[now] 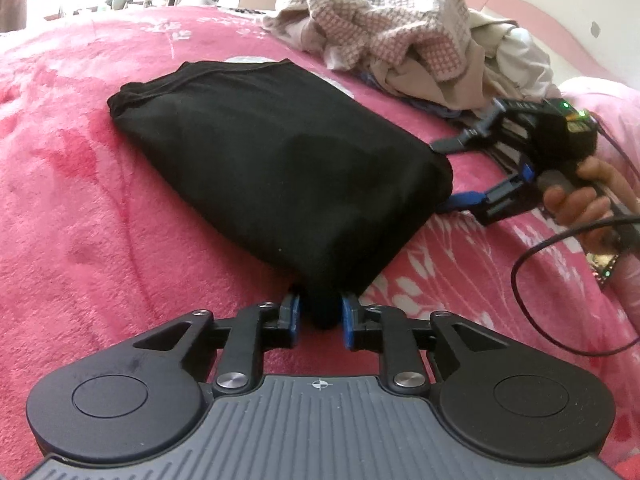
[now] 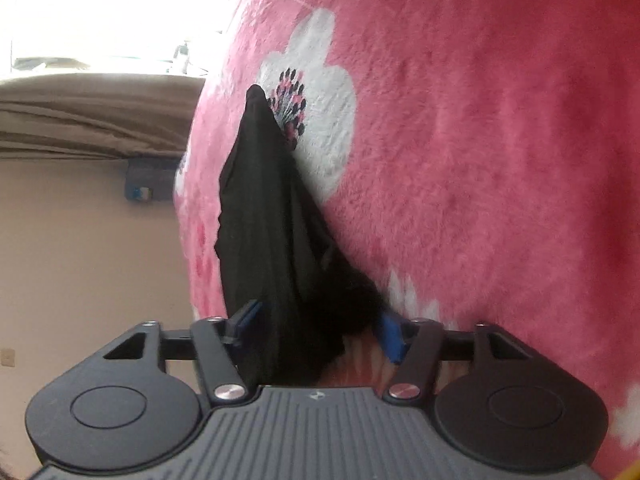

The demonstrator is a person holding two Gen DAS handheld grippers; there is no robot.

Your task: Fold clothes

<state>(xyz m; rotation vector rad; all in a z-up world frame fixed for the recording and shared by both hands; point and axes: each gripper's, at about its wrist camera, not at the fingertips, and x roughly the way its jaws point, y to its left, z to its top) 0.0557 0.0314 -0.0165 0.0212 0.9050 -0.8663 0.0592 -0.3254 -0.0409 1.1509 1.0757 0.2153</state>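
**Folded black garment on the pink bed, a gripper at two corners**

The black garment (image 1: 276, 168) lies folded into a thick rectangle on the pink flowered blanket (image 1: 80, 200) of the bed, running from about 11 o'clock down to 6 o'clock in the left wrist view. Its nearest corner sits between the blue pads of the left gripper (image 1: 320, 320); the jaws stand narrowly parted, and a slim gap shows on each side of the cloth, so they are not clamping it.

At 3 o'clock the right gripper (image 1: 452, 176), held in a hand (image 1: 580, 196), meets the garment's right corner, one finger above the cloth edge and one at blanket level. In its own view, rolled sideways, the right gripper (image 2: 320, 328) is spread, with the black garment (image 2: 272, 232) bunched between the fingers but not squeezed.

Beyond the garment, at 1 o'clock, a heap of unfolded clothes (image 1: 400, 28) rests on the blanket, topped by a pink-and-white checked piece. A black cable (image 1: 532, 252) loops across the blanket at 4 o'clock.
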